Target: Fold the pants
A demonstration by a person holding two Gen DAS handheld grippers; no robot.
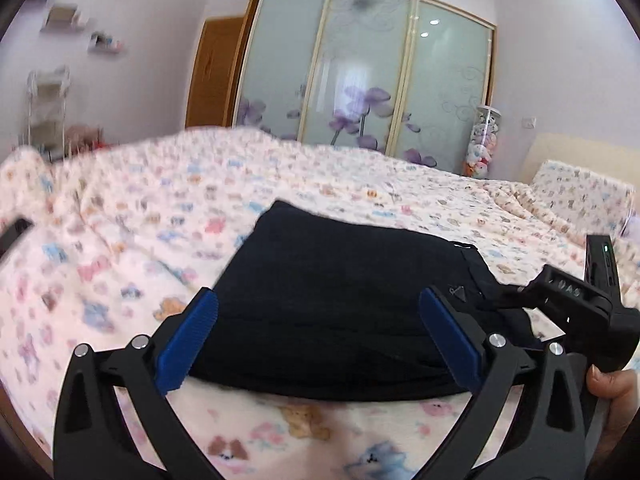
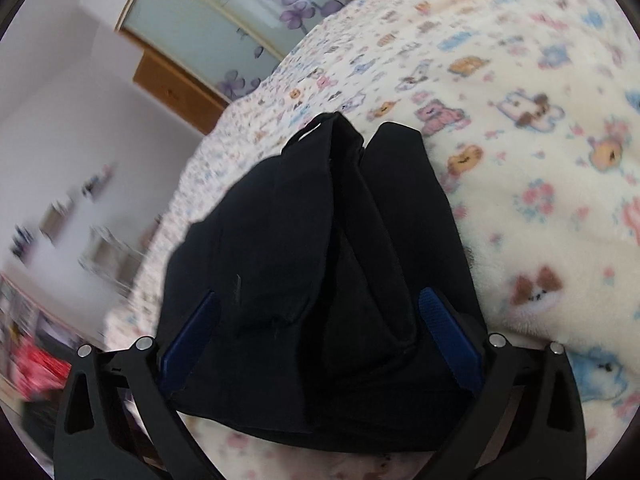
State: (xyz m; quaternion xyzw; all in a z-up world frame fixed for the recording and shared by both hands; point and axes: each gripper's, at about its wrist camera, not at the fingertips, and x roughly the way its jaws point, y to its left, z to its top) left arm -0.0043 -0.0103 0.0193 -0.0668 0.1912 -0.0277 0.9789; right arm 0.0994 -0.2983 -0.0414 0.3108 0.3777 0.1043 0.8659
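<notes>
The black pants [image 1: 340, 300] lie folded into a compact bundle on the patterned bed blanket [image 1: 200, 220]. My left gripper [image 1: 320, 336] is open, its blue pads [image 1: 192, 340] spread wide on either side of the bundle's near edge. My right gripper [image 2: 320, 344] is also open and hovers over the same pants [image 2: 320, 240], blue pads [image 2: 448, 332] at both sides of the heap. In the left wrist view the right gripper's black body [image 1: 580, 304] sits at the pants' right end, with a hand [image 1: 612, 388] holding it.
The bed blanket [image 2: 540, 160] stretches all around the pants. A pillow [image 1: 580, 196] lies at the far right. A wardrobe with frosted floral sliding doors [image 1: 360, 72] stands behind the bed. Wall shelves [image 1: 64, 20] and a rack [image 1: 48, 108] stand at far left.
</notes>
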